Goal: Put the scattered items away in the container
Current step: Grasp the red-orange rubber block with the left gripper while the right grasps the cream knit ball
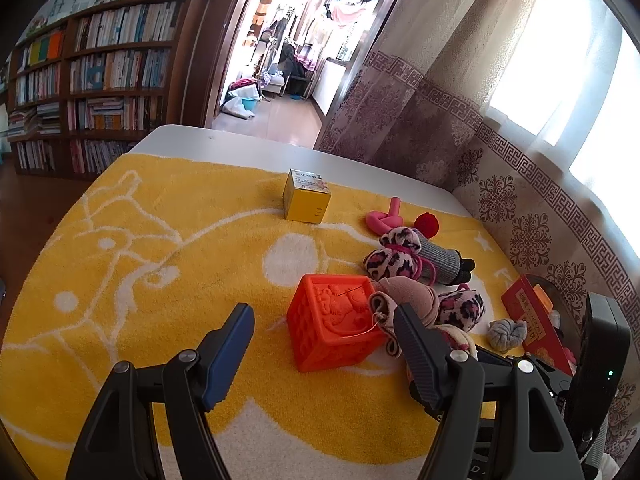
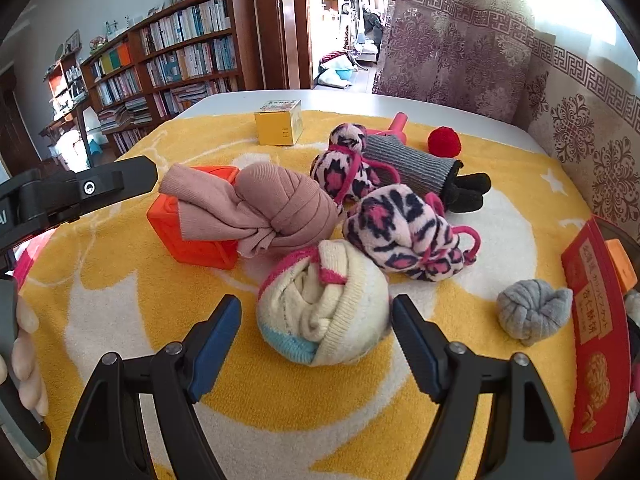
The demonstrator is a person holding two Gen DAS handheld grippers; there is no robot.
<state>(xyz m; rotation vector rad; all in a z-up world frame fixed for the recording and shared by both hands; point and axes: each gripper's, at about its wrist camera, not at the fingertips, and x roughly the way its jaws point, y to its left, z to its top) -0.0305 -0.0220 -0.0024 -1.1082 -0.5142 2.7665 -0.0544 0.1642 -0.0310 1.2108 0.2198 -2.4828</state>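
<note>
1. Bookshelves (image 1: 100, 80) and a patterned curtain (image 2: 460, 60) stand behind a white table covered by a yellow towel (image 2: 120, 300), where the scattered items lie.
2. Nearest the right gripper (image 2: 316, 336) is a cream rolled sock bundle (image 2: 324, 304) with pink and blue trim; it sits just ahead of the fingertips and roughly centred in the gap, its roll running about across the jaws.
3. Both right fingers stand well apart, nothing pressed between them.
4. In the left wrist view the left gripper (image 1: 324, 344) is also spread and empty, with the orange embossed block (image 1: 334, 320) ahead of its gap; a beige sock knot (image 2: 260, 212) lies over that block.
5. I judge the right hand better placed for the cream bundle.
6. A red box (image 2: 592, 320), probably the container, lies at the right edge, beside a small grey sock ball (image 2: 534, 312).
7. The red box carries gold Chinese characters too small to read surely; the yellow carton (image 2: 280, 124) has small print, unreadable.
</note>
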